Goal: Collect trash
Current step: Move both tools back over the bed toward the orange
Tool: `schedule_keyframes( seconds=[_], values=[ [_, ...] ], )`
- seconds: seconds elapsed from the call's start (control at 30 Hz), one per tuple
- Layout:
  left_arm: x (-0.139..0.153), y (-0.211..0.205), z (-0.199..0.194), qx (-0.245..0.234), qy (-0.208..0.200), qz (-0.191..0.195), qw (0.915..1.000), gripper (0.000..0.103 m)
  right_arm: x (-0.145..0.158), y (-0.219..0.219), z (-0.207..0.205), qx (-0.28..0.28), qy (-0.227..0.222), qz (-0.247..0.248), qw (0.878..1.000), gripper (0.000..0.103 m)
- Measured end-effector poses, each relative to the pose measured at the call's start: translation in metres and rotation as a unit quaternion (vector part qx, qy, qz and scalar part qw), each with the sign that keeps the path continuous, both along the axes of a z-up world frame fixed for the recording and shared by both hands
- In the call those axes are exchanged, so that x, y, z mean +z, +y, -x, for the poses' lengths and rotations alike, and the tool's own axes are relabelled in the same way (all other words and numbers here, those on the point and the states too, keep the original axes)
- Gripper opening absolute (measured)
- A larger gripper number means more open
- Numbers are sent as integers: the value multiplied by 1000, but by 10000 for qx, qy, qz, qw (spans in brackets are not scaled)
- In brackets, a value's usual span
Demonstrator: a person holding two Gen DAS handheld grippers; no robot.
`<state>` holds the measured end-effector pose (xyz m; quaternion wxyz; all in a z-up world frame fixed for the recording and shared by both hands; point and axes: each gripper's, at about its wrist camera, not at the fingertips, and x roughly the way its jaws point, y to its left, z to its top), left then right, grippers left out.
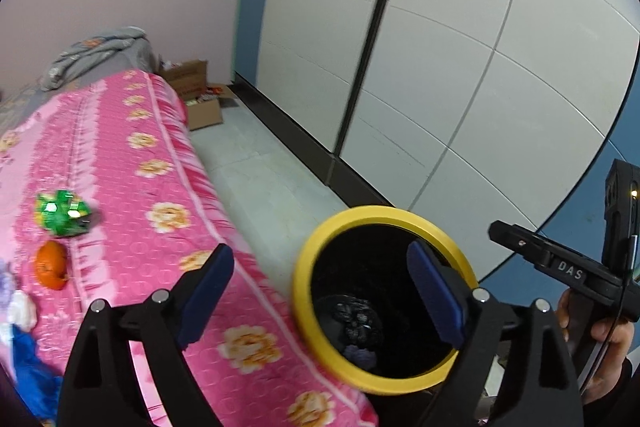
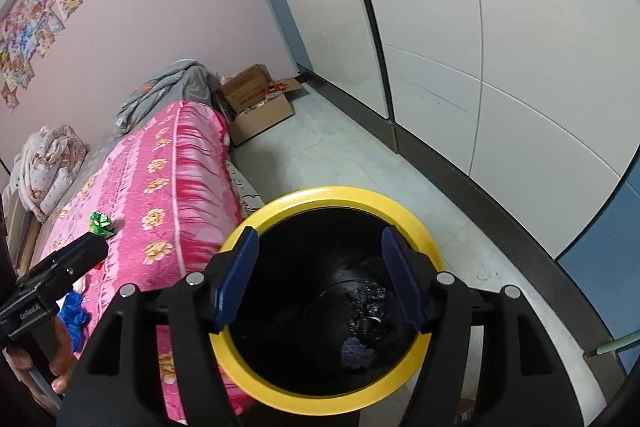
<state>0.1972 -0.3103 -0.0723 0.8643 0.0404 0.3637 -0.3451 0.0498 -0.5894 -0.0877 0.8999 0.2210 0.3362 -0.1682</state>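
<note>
Blue pads of the left gripper (image 1: 320, 295) stand wide apart with nothing between them; one pad hangs over the pink bedspread (image 1: 132, 163), the other over the mouth of the bin (image 1: 304, 291). The right gripper (image 2: 318, 275) is likewise spread and empty, both its pads poised above the bin's black opening. No earlier picture shows how either came to stand so.

The bin, yellow-rimmed and lined in black, sits on the pale floor (image 2: 340, 147) just beside the right edge of the bed. Down at its bottom lie a crumpled dark wad (image 2: 370, 307) and a small purplish scrap (image 2: 356, 349).

On the bedspread, left of the left gripper, a green wrapper (image 1: 62, 213) lies a little beyond an orange (image 1: 51, 269), the two near but apart. Nearer still at the left edge sit a white scrap (image 1: 22, 309) and a blue bag (image 1: 28, 371).

A hand (image 1: 604, 343) holding the right gripper's handle shows at the right of the left view.

Farther off, a grey blanket (image 2: 168, 91) is heaped at the bed's far end, open cardboard boxes (image 2: 256, 103) stand on the floor beyond it, and white wardrobe doors (image 2: 500, 47) fill the right side.
</note>
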Motion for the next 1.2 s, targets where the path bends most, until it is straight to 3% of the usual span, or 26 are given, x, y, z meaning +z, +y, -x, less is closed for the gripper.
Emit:
schedule_keyframes(
  seconds=[0.33,0.77,1.2],
  values=[
    [36,78,7,593,-426,-31,9973,89,35,50,-5,552,-256,173,9980,67],
    [68,196,6,1426,-787,-327,9861,89,70,138,-31,1446,-453,273,9881,68],
    [63,311,3,2184,-688,-556,9718,89,79,223,-82,2268,-417,431,9721,68]
  ],
)
